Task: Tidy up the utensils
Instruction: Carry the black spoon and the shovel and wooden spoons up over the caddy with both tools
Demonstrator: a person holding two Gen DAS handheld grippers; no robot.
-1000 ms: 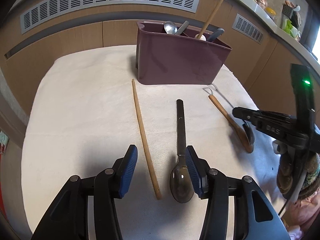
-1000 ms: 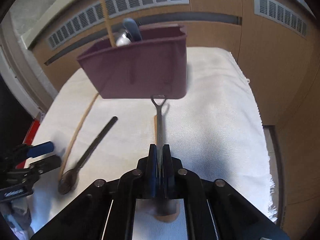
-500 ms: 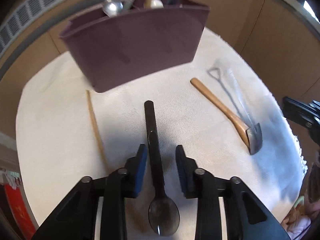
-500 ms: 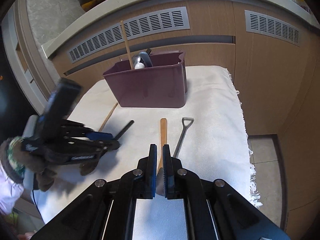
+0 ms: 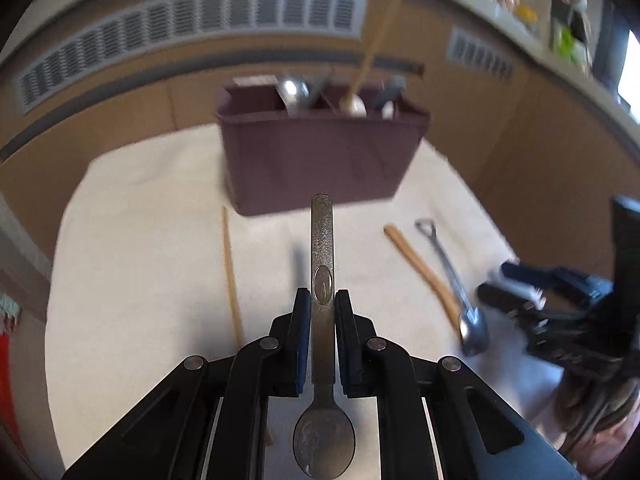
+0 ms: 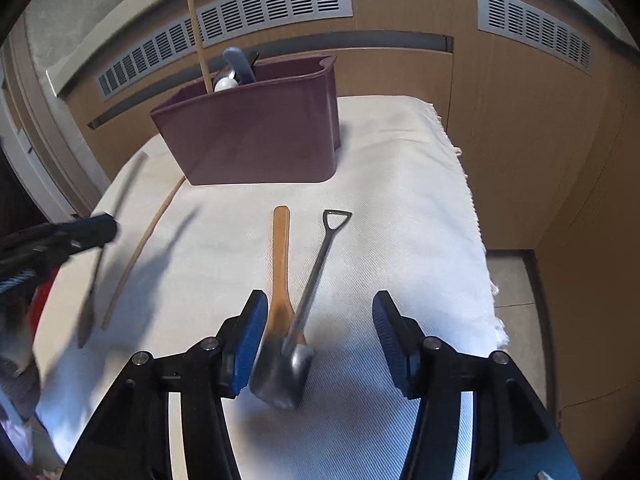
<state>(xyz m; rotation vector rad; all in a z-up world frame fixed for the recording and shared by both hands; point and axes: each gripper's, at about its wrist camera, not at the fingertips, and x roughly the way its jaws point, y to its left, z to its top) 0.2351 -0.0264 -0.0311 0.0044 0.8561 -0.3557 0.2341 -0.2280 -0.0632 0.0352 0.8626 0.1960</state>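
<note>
Between the left gripper [image 5: 322, 308] pads now sits the dark metal spoon [image 5: 322, 264], clamped by its handle and lifted off the cloth-covered surface [image 6: 400, 160]; half a second ago the pads only straddled it. Meanwhile the right gripper [image 6: 318, 326] has gone from shut to wide apart, over the wooden spoon [image 6: 280, 264] and shovel-handled spoon [image 6: 316, 276], both lying loose. Next stop looks like the maroon caddy [image 5: 320, 160], I'd guess.

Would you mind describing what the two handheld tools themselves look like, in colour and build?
Both match: the left tool and right tool have black angular linkage arms joined by round silver rivets, and each finger ends in a blue ribbed pad. No cables or sleeves show clearly.
</note>
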